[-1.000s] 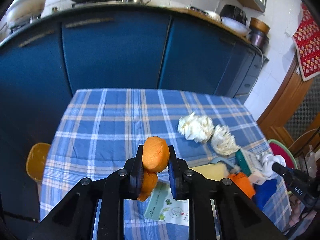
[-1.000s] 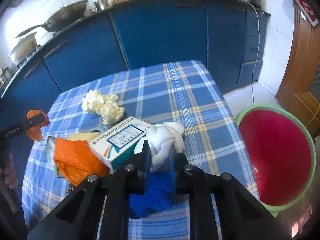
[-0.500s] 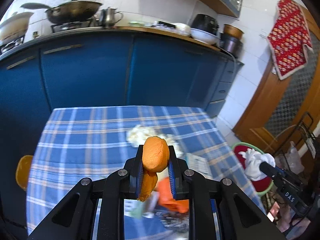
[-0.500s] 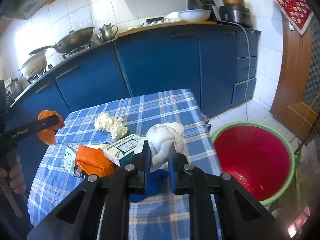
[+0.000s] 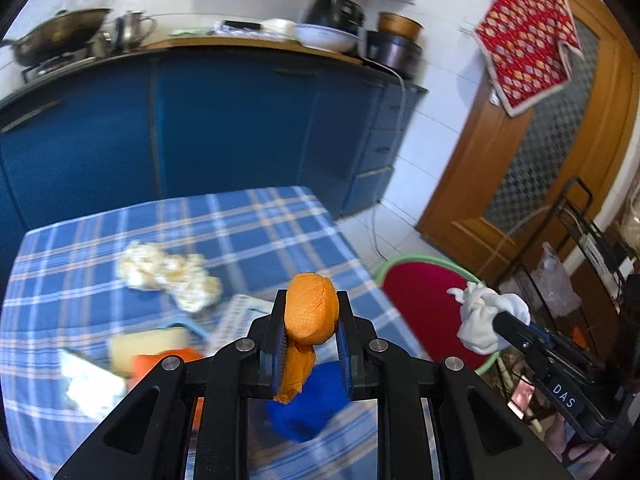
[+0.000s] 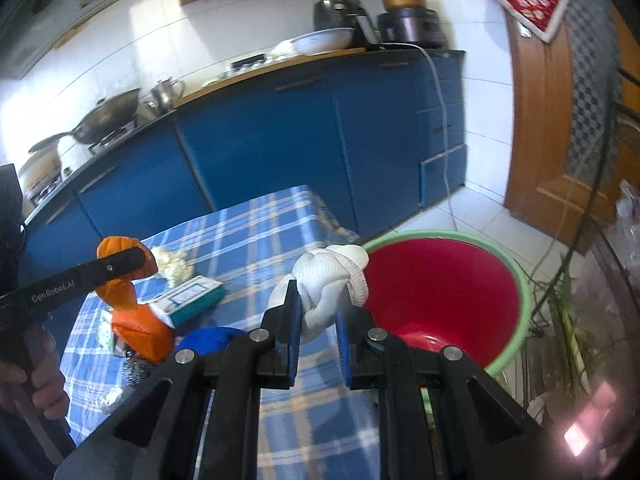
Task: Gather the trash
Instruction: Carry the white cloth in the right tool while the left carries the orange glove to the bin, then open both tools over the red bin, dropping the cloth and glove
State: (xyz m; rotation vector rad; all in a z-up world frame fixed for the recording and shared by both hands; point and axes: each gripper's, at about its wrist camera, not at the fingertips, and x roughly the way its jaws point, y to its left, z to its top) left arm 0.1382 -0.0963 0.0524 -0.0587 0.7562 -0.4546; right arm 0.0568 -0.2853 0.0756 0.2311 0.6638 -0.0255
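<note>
My left gripper (image 5: 311,322) is shut on an orange peel (image 5: 310,312) and holds it above the blue checked table (image 5: 248,224). It also shows in the right wrist view (image 6: 120,264). My right gripper (image 6: 318,312) is shut on a knotted white cloth wad (image 6: 332,276), held just left of the red bin with a green rim (image 6: 440,292). The wad also shows in the left wrist view (image 5: 484,316), over the bin (image 5: 424,300). On the table lie crumpled white paper (image 5: 168,276), a teal box (image 6: 192,296), an orange bag (image 6: 140,328) and a blue cloth (image 5: 308,404).
Blue kitchen cabinets (image 6: 280,140) run behind the table. A wooden door (image 5: 520,160) and a black wire rack (image 5: 592,248) stand to the right of the bin. A cable (image 6: 440,120) hangs down the cabinet to the tiled floor.
Both grippers have swung right toward the bin with their loads. The white wad has come from over the table to beside the bin's rim. The orange peel has followed, still over the table.
</note>
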